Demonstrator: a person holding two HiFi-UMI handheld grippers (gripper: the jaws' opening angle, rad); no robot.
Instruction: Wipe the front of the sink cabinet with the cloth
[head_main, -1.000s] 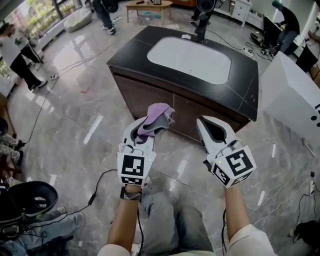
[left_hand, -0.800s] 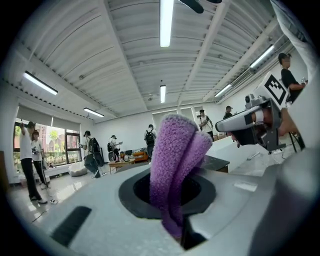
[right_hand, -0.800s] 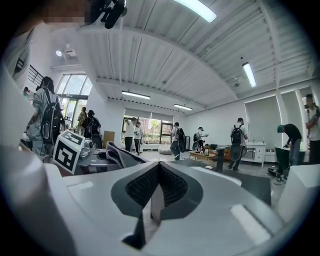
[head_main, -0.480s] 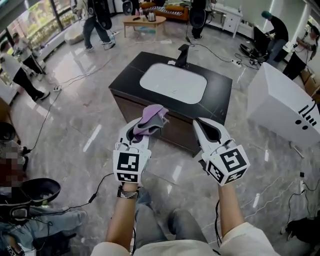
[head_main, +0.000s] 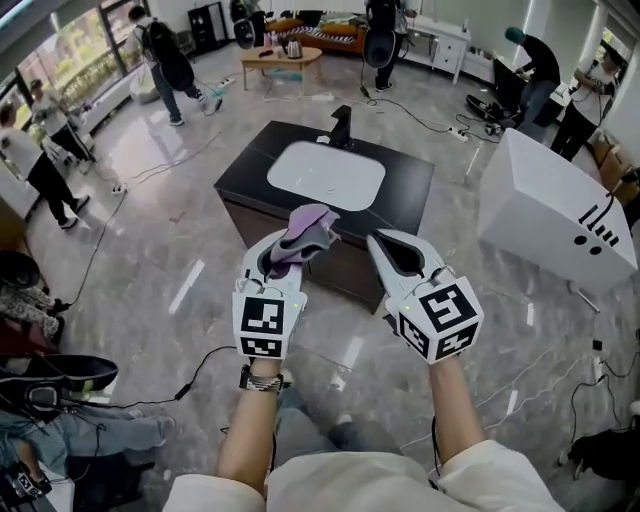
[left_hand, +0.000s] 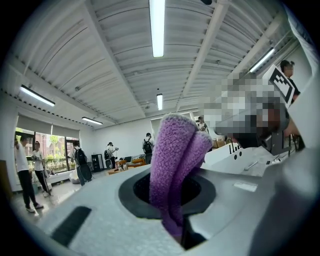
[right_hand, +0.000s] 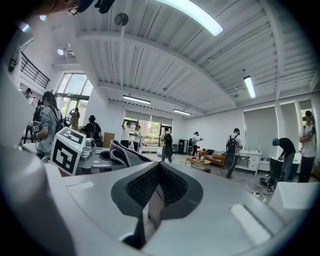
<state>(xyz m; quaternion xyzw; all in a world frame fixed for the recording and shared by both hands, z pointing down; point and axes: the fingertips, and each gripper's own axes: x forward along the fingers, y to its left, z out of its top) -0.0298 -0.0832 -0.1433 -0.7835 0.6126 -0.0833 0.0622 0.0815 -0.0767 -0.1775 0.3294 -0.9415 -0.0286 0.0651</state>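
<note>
Left hand-held gripper (head_main: 285, 260) around one cloth (head_main: 308, 228)

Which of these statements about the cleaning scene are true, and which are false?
1. The left gripper is shut on a purple cloth. True.
2. The right gripper holds a sponge. False: nothing is between its jaws.
3. The sink cabinet has a white basin set in a black top. True.
4. The tap stands at the top's near edge. False: it stands at the far edge, behind the basin.
</note>
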